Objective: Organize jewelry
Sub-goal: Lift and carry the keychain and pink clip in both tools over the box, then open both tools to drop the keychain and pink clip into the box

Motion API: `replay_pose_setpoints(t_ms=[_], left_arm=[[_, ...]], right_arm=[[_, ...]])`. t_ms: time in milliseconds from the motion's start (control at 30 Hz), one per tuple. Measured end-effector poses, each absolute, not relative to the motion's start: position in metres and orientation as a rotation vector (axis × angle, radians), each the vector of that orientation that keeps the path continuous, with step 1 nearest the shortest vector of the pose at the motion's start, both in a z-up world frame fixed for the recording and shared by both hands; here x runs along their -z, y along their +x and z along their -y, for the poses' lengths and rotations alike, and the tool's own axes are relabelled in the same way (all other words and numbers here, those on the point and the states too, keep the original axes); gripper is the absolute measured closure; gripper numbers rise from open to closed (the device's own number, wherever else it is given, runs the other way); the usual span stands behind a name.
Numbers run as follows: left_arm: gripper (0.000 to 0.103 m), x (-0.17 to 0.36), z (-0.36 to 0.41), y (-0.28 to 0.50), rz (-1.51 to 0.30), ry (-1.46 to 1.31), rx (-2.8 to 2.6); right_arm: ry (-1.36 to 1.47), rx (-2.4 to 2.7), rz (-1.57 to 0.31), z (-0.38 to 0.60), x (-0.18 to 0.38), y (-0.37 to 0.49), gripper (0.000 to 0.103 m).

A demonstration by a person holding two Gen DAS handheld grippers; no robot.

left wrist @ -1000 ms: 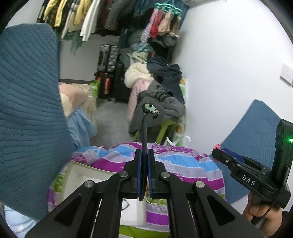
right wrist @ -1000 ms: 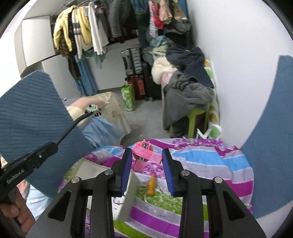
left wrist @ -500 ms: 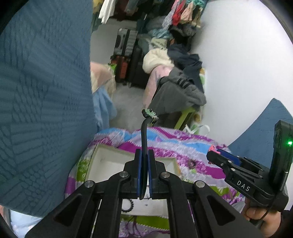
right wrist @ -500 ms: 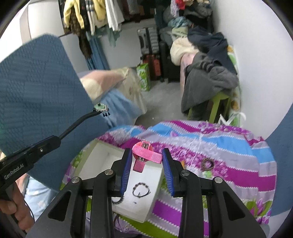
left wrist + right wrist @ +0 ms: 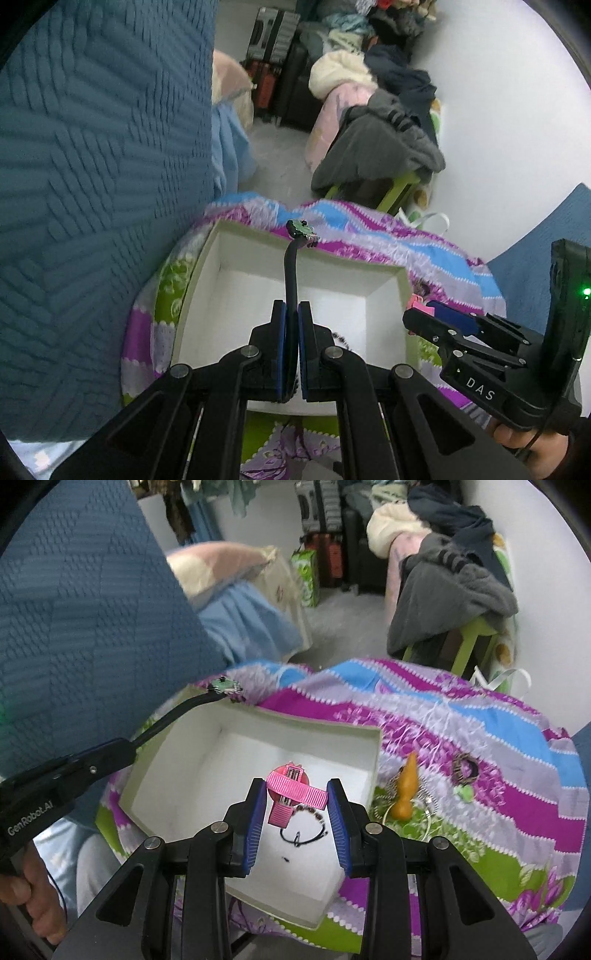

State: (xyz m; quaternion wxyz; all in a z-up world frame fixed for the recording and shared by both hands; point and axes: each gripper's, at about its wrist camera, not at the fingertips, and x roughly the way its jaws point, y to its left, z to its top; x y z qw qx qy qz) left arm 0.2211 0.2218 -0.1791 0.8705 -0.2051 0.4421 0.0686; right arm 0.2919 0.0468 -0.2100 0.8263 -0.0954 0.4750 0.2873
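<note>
Both grippers lowered over white box [image 5: 369, 749] — left gripper [image 5: 290, 325] jaws clamp black hairband [image 5: 291, 273]; right gripper [image 5: 295, 805] jaws pinch pink hair clip [image 5: 291, 795].

The white box [image 5: 373, 749] is the landmark — an open, shallow, square cardboard tray sitting on a purple, blue and green striped cloth.

A black hair clip [image 5: 290, 273], long, slim and curved, is pinched at its near end and stands over the box's inside; its far tip, topped with a small green ornament [image 5: 300, 228], reaches up past the box's far wall.

A pink ribbon hair clip [image 5: 291, 794] — a flat grosgrain bow with a metal clasp showing — is held over the box's near half.

A dark beaded bracelet [image 5: 306, 825] lies flat on the box floor.

Just outside the box's right wall lie an orange pendant [image 5: 406, 792] and, further right, a brown hair tie [image 5: 464, 770].
</note>
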Motion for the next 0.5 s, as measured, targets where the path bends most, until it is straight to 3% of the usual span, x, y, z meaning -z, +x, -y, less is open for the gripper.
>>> replay_pose_setpoints(t_ms=[500], left_arm=[[0.098,0.211,-0.223,0.222,-0.994,-0.436,-0.144]], right_arm=[[-0.225,-0.632,-1.097,-0.052,0.242,0.293,0.071]])
